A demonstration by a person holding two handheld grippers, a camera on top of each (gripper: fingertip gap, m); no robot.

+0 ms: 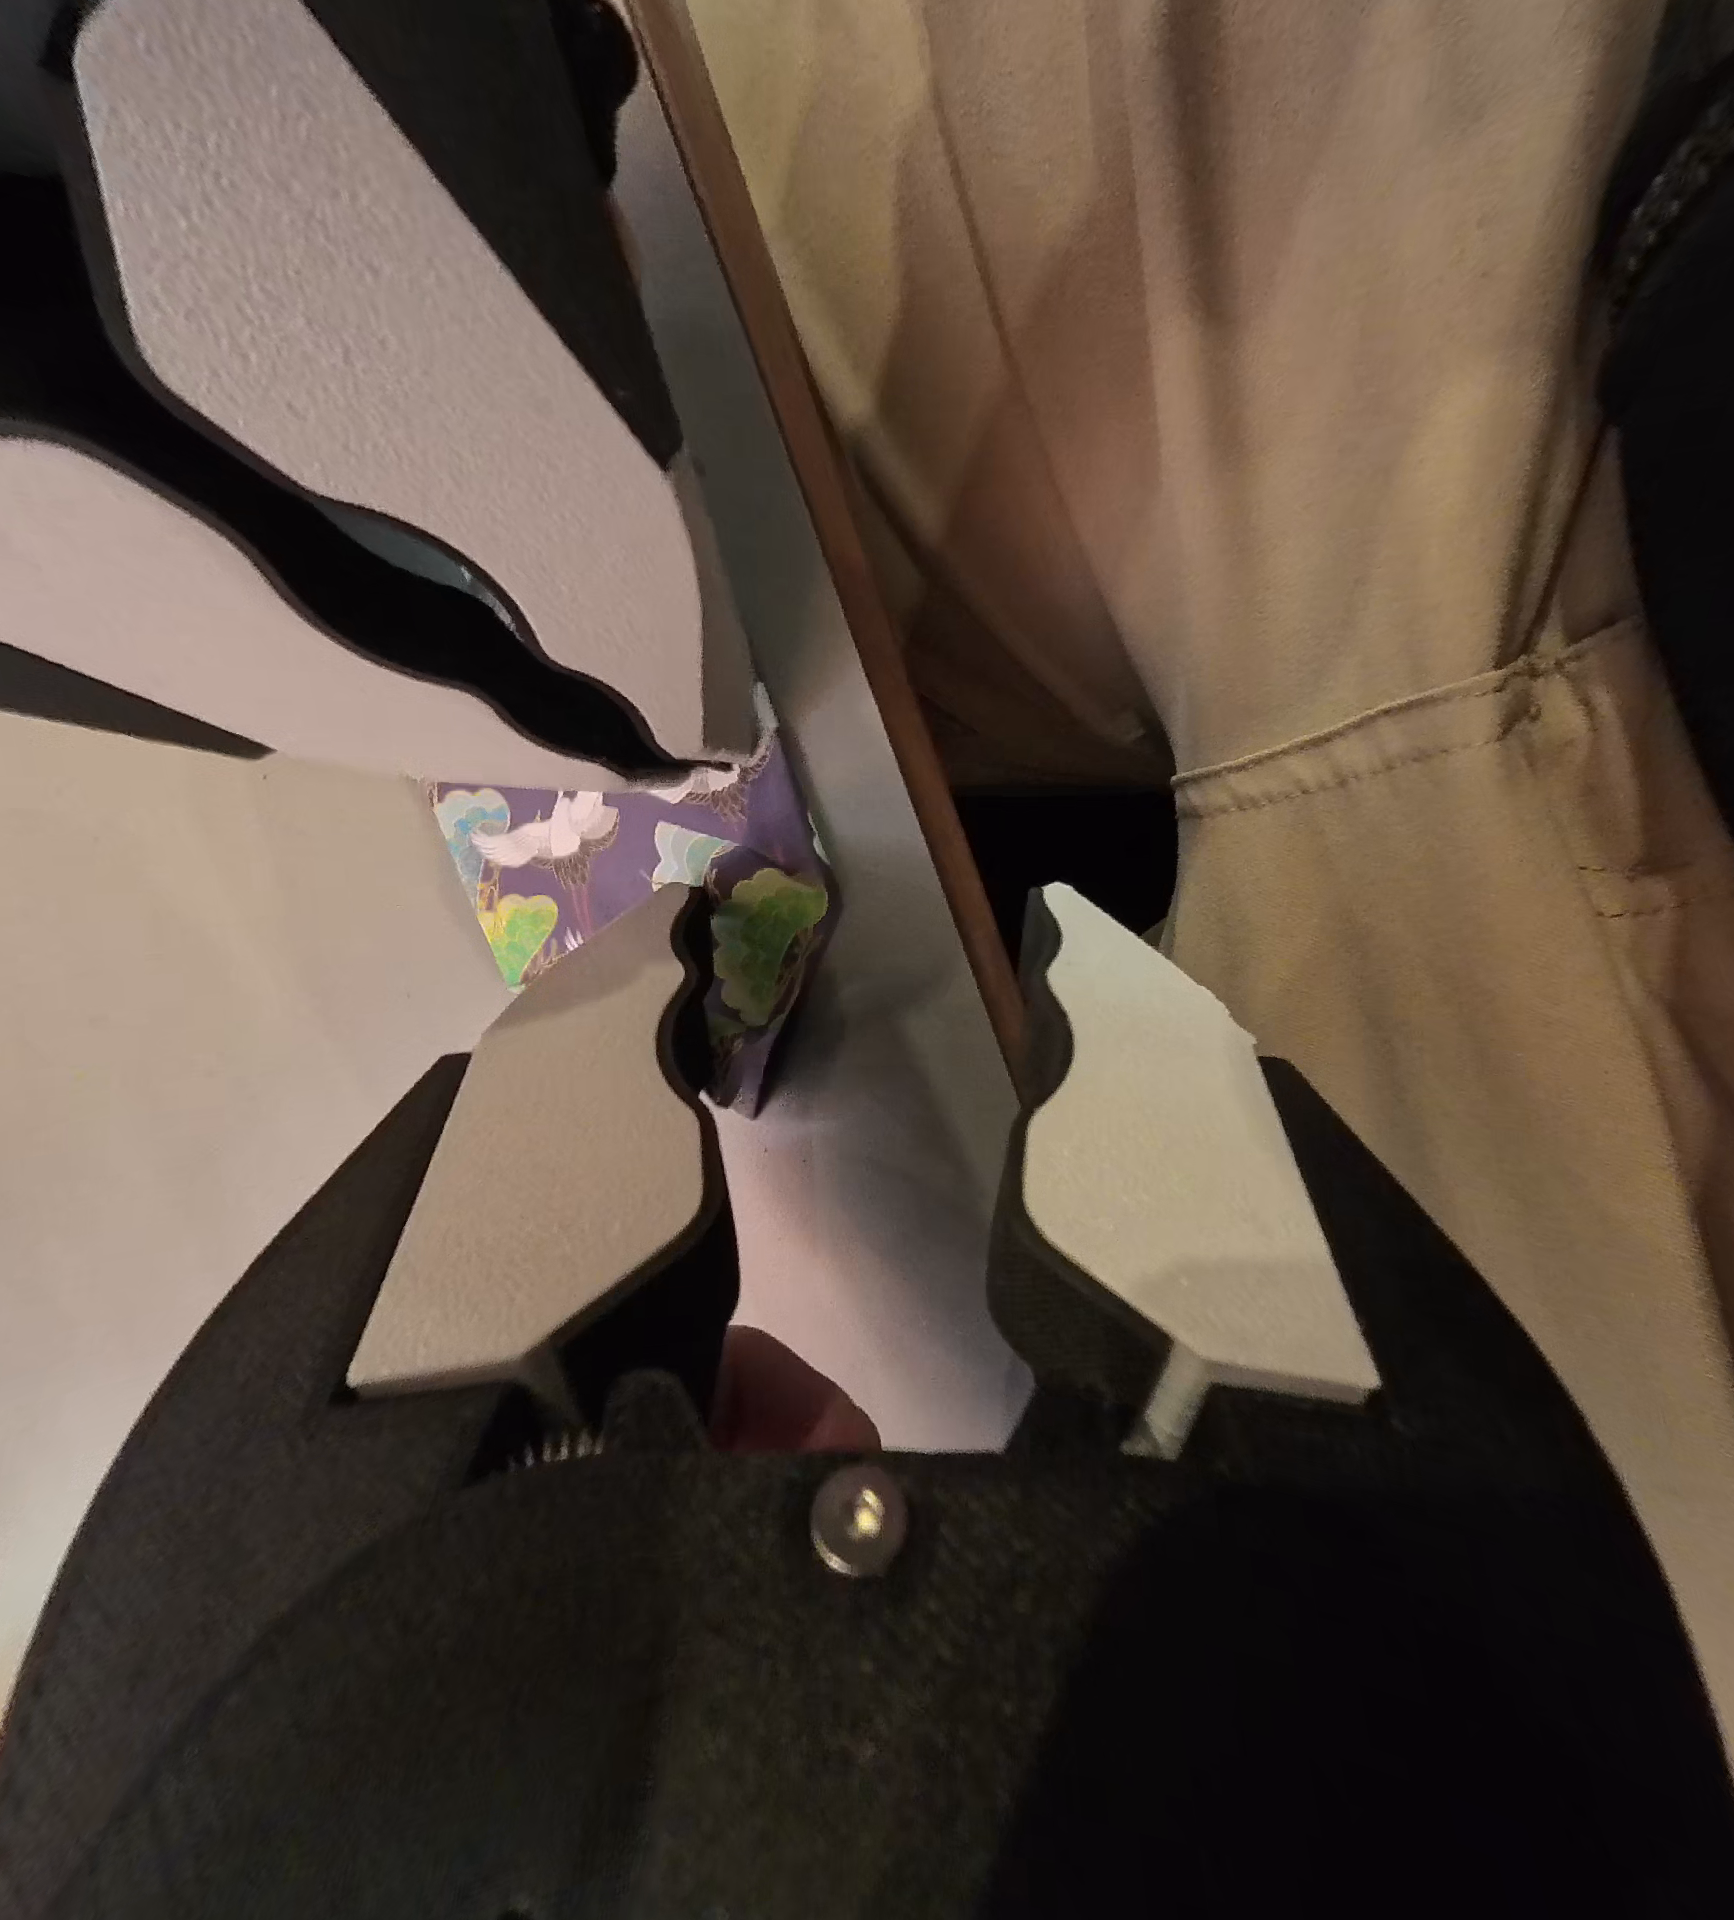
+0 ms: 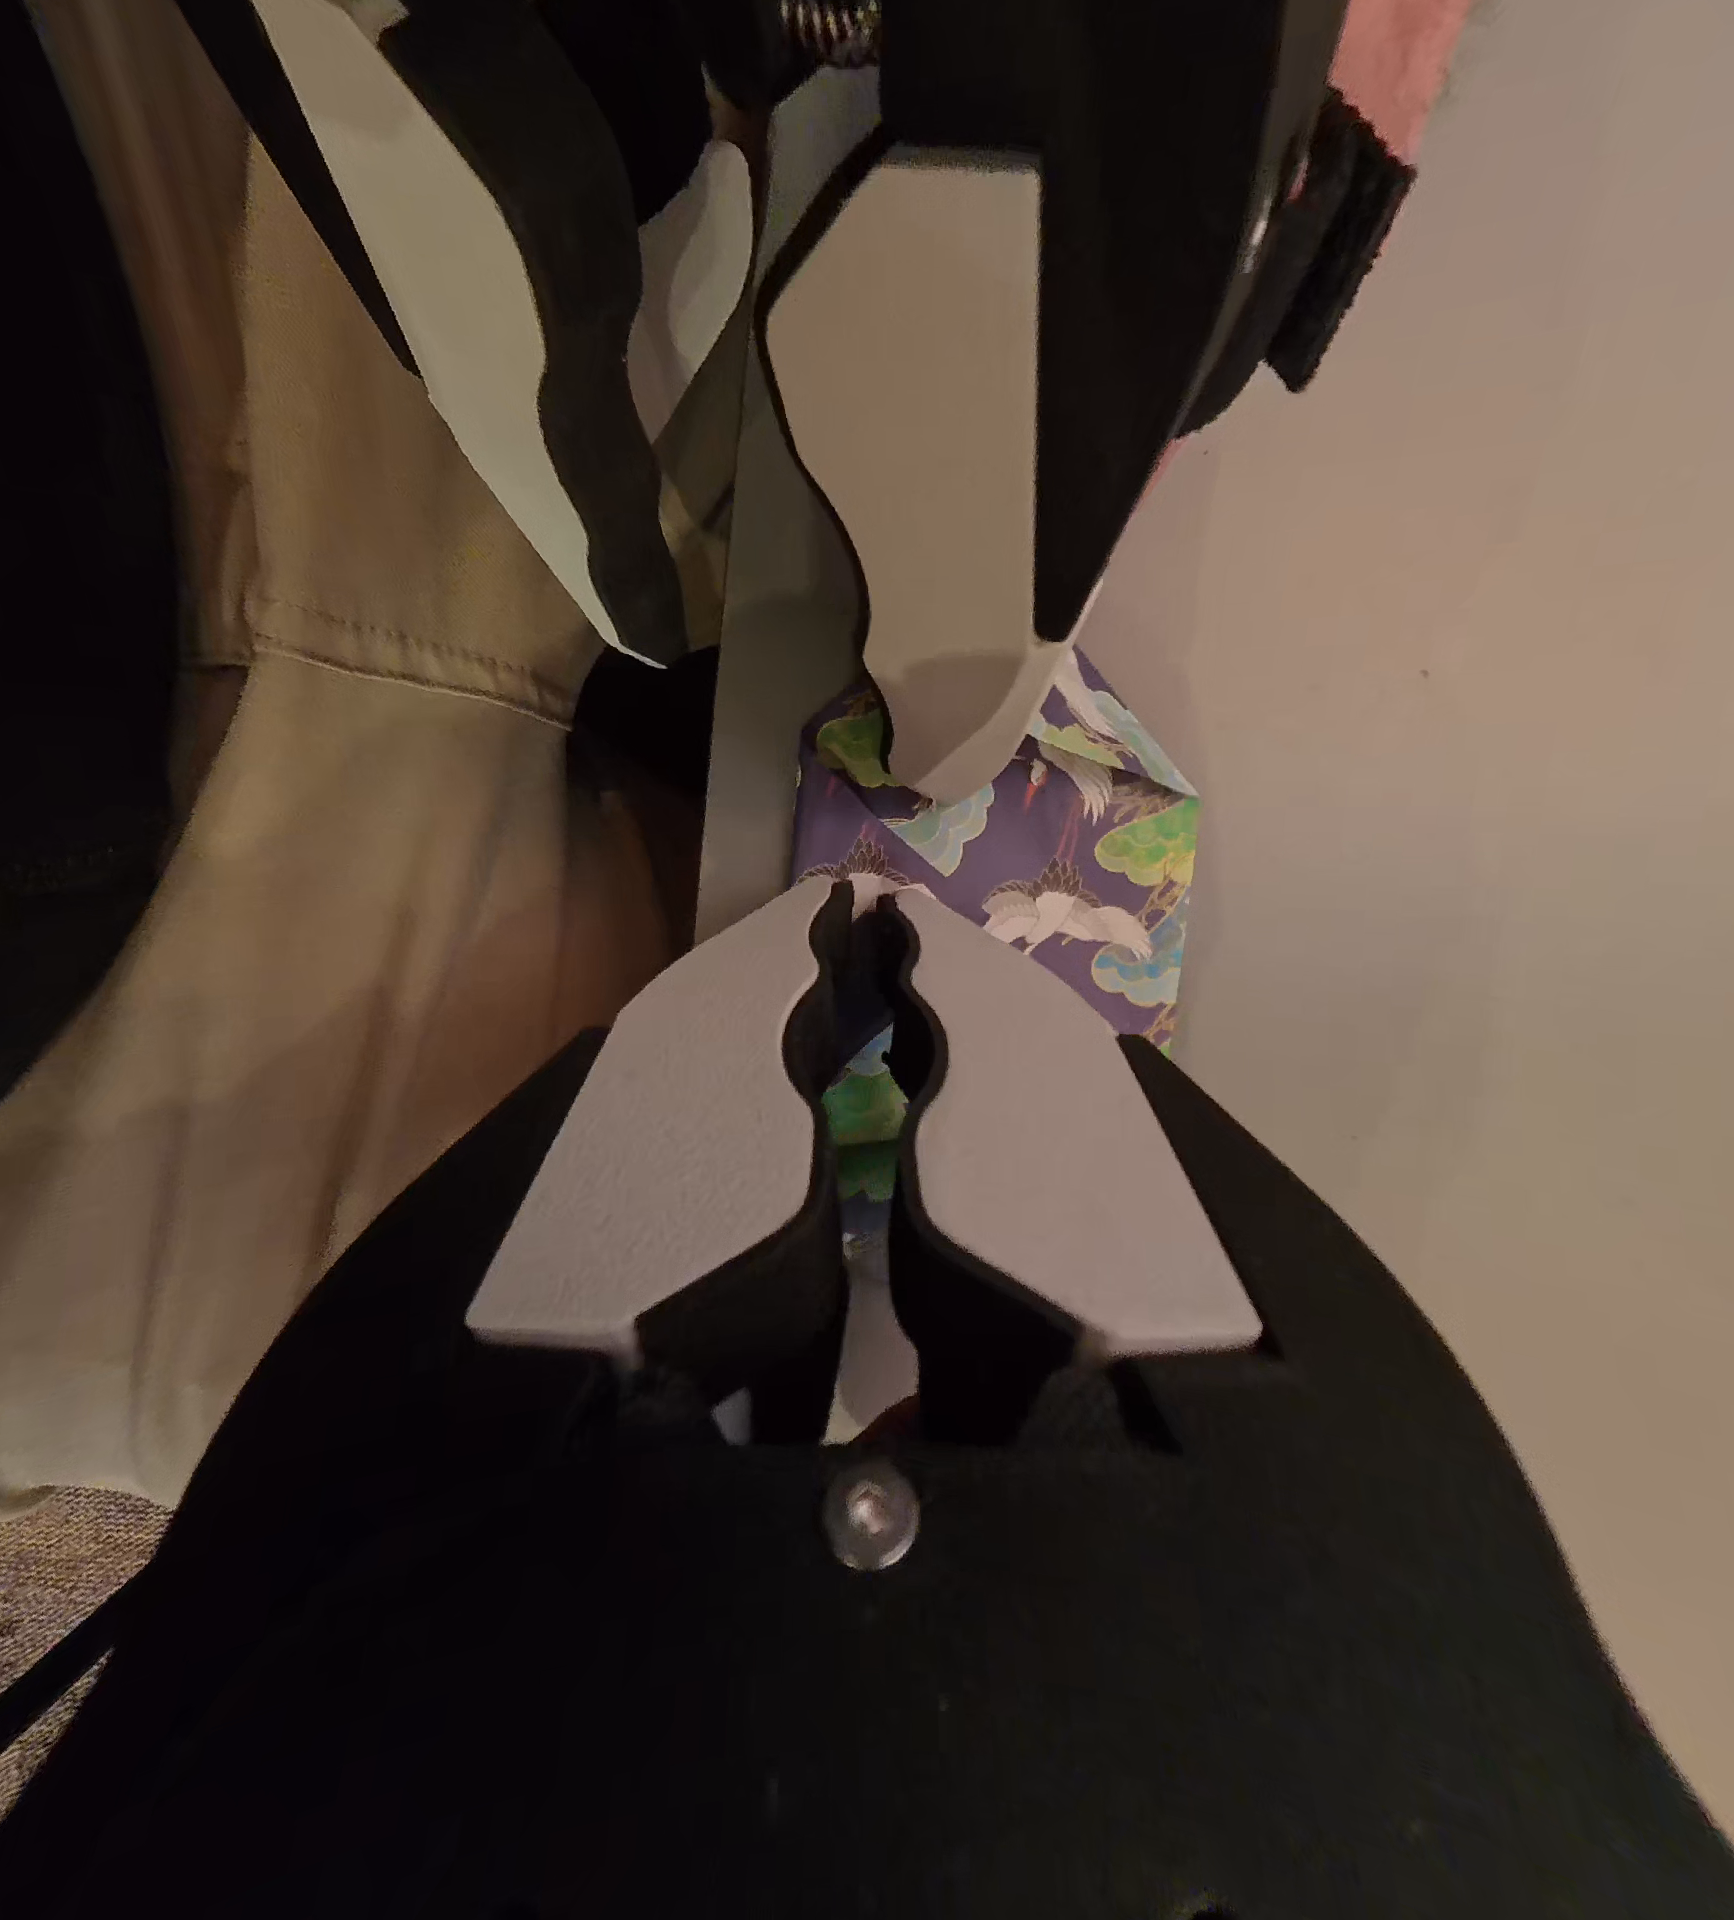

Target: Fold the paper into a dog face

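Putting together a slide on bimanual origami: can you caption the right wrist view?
Right hand-held gripper pinches the purple crane-print paper near the white table's edge while one finger of the left hand-held gripper presses it.

Dim warm light, deep shadows, wide-angle bending at edges.

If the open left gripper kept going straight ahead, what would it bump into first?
Probably the folded purple crane-patterned paper, already touching the left gripper's left finger, with the right gripper pinching it just beyond. The gap itself looks over the white table; depth is unclear.
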